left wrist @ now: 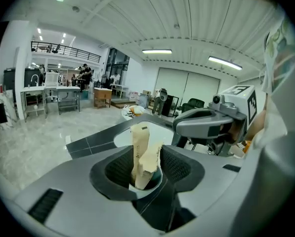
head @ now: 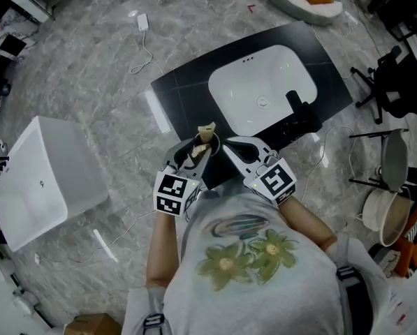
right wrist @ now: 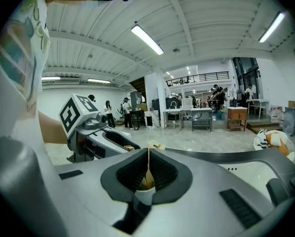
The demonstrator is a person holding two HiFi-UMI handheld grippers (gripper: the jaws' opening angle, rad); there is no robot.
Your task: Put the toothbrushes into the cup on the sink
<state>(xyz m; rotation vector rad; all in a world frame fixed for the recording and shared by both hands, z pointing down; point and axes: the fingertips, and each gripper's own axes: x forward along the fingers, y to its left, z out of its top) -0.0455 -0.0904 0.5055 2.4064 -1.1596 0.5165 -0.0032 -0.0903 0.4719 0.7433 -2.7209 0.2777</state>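
Two kraft-paper toothbrush packs (left wrist: pixel 139 149) stand upright in a pale cup (left wrist: pixel 156 178) at the front edge of the black counter (head: pixel 184 96), beside the white sink (head: pixel 281 72). My left gripper (left wrist: pixel 149 153) is open around them, with space between each pad and the packs. In the head view the left gripper (head: pixel 196 146) hides most of the cup, and one pack top (head: pixel 207 129) pokes out above it. My right gripper (right wrist: pixel 148 152) is shut, with a thin tan edge of a toothbrush pack (right wrist: pixel 154 144) pinched between its pads. Its tips (head: pixel 225 144) sit just right of the packs.
A black faucet (head: pixel 295 103) stands at the sink's right rim. A white tub (head: pixel 40 180) sits on the marble floor to the left, with cables nearby. Black chairs (head: pixel 397 82) and a white bucket (head: pixel 384 215) crowd the right side.
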